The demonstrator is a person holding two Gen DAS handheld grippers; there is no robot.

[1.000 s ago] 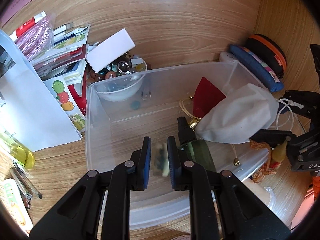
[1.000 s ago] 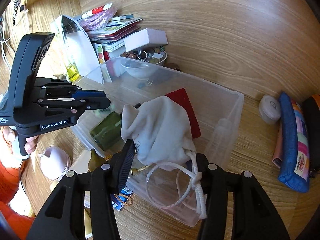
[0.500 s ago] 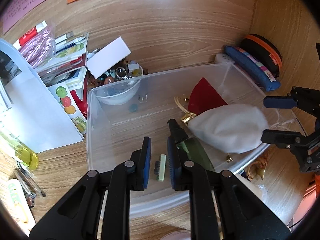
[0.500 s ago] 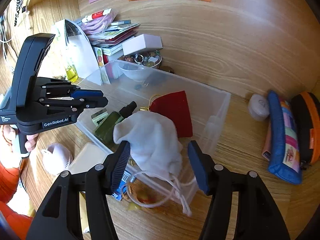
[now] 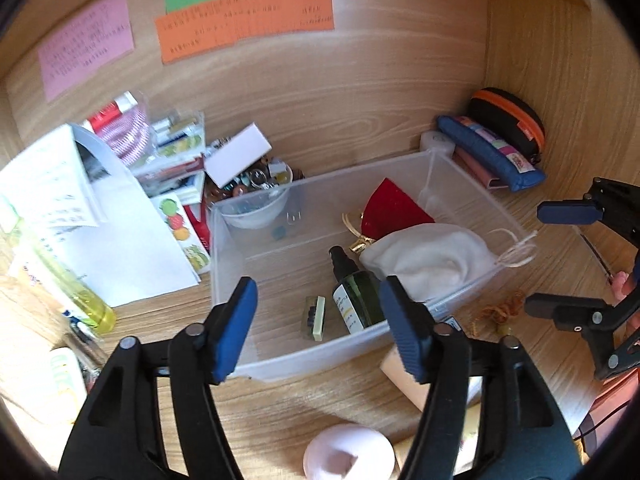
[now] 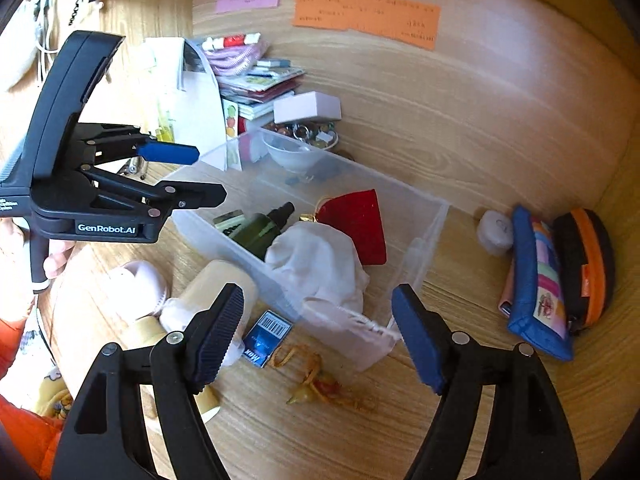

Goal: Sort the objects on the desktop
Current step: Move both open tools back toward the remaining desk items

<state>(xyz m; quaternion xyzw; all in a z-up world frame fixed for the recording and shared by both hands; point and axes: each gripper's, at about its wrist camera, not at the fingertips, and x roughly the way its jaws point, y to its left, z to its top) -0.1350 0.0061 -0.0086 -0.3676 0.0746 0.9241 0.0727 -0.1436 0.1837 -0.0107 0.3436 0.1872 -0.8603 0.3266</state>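
Blue-padded and standing wide with nothing between the pads, our left claw (image 5: 316, 328) and right claw (image 6: 318, 334) have both just been opening, and we hold them above the near edge of the clear plastic bin (image 5: 224, 264). We judge the step in hand to be the release. The small pale green piece (image 5: 314, 317) lies on the bin floor just beyond the left claw, and the white drawstring pouch (image 6: 320, 268) slumps against the bin's right-hand corner, its cord trailing over the rim. Beside the pouch, also inside the bin, lie the dark green spray bottle (image 5: 354, 294) and the red pouch (image 5: 390, 210). On the worktop (image 6: 460, 152) just in front of the bin several loose things wait: the blue barcoded card (image 6: 267, 338), the tangle of orange cord with a small charm (image 6: 320, 380), and the pale pink round thing (image 6: 138, 286). Next, we think, each claw needs a fresh target among these, most likely the card or the cord near the right claw. Farther off, the bowl of beads (image 5: 256, 196) and the pencil cases (image 6: 538, 282) sit untouched.
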